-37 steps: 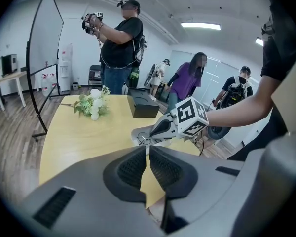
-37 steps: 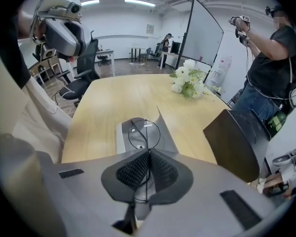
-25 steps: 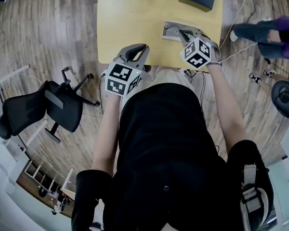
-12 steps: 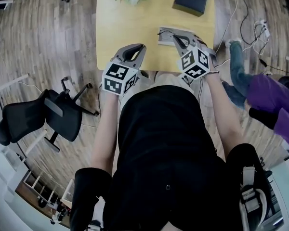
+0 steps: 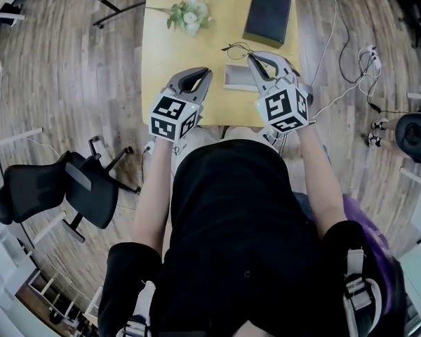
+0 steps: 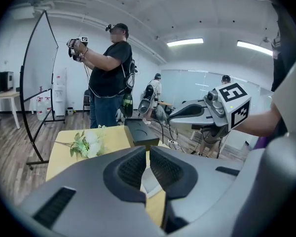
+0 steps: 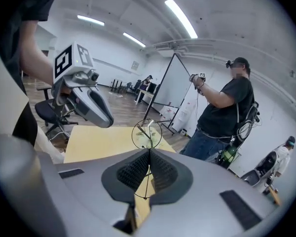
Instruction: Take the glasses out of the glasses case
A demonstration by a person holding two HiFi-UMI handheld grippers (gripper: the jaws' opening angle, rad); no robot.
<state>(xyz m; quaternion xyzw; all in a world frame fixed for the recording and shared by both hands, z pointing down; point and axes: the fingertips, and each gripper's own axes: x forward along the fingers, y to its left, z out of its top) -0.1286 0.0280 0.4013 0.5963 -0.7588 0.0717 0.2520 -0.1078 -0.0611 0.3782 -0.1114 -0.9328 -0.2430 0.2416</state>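
Note:
Thin wire-rimmed glasses (image 5: 233,48) hang above the yellow table (image 5: 168,51), just beyond the open pale glasses case (image 5: 237,77) lying near the front edge. My right gripper (image 5: 253,57) is shut on them. In the right gripper view the wire frame runs between the closed pads, and one round lens (image 7: 147,135) stands up past the tips of that gripper (image 7: 149,152). My left gripper (image 5: 206,71) hovers left of the case, shut and empty. In the left gripper view its jaws (image 6: 148,154) meet with nothing between them.
A black box (image 5: 268,14) lies at the table's far right and a sprig of white flowers (image 5: 188,14) at the far left. A black office chair (image 5: 63,177) stands on the floor to the left. Cables (image 5: 340,44) trail on the right. Another person (image 6: 108,73) stands beyond the table.
Both grippers have risen. The right one has lifted the glasses up and away from the case. The left one has stayed shut and empty.

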